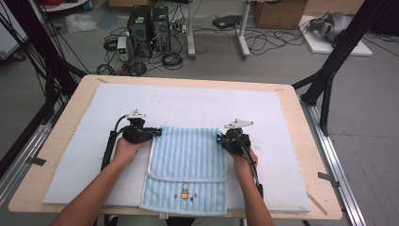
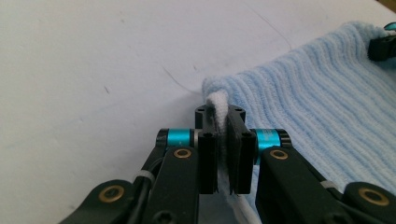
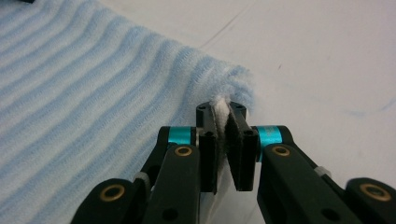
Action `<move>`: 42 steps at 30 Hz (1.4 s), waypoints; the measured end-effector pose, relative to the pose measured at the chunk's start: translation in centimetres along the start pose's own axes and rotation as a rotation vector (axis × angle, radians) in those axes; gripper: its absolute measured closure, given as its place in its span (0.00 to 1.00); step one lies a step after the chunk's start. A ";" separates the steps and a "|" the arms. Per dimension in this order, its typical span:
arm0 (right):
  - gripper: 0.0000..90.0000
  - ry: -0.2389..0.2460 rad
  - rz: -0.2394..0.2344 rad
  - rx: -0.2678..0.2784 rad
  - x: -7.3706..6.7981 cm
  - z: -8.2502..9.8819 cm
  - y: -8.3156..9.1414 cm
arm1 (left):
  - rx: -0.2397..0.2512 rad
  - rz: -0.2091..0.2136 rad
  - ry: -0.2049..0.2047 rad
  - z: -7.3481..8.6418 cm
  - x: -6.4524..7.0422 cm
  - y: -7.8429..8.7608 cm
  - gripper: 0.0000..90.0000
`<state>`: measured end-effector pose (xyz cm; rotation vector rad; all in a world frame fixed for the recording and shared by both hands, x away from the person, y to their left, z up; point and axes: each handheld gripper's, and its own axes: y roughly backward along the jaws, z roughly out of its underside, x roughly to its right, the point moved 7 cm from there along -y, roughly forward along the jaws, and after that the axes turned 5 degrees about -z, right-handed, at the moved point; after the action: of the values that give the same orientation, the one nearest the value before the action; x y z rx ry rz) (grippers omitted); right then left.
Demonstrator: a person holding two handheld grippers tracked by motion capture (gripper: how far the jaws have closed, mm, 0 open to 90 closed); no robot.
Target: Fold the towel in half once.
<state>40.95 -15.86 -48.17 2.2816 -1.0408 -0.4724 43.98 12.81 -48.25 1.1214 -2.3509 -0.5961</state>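
A light blue ribbed towel (image 1: 188, 167) with a small printed figure near its front hem lies flat on the white mat (image 1: 188, 106). My left gripper (image 1: 157, 132) is shut on the towel's far left corner; the left gripper view shows the white edge of the towel (image 2: 327, 107) pinched between the pads (image 2: 208, 149). My right gripper (image 1: 220, 139) is shut on the far right corner, where the towel (image 3: 93, 93) bunches up between its pads (image 3: 208, 149). Both grippers lie low on the mat, pointing inward at each other.
The mat covers a wooden table (image 1: 70, 101). Bare mat lies beyond the towel and to both sides. Black frame legs (image 1: 329, 70) stand at the table's right, computers (image 1: 148, 26) and cables on the floor behind.
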 end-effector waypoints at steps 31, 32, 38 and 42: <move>0.83 -0.010 0.122 0.075 3.9 -6.0 -5.3 | 0.102 -0.084 0.080 -4.0 -5.1 -2.4 0.71; 0.78 -0.020 0.125 0.081 3.9 -6.0 -5.3 | 0.090 -0.080 0.089 -3.9 -5.1 -2.3 0.64; 0.59 -0.052 0.091 0.082 3.7 -5.6 -4.0 | 0.072 -0.039 0.065 -3.6 -3.7 -1.2 0.48; 0.54 -0.054 0.070 0.101 3.3 -5.3 -2.9 | 0.073 -0.025 0.024 -3.4 -2.5 -0.9 0.47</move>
<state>47.48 -14.96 -46.18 2.3227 -1.1916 -0.4646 47.91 13.69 -46.60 1.1851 -2.3583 -0.5058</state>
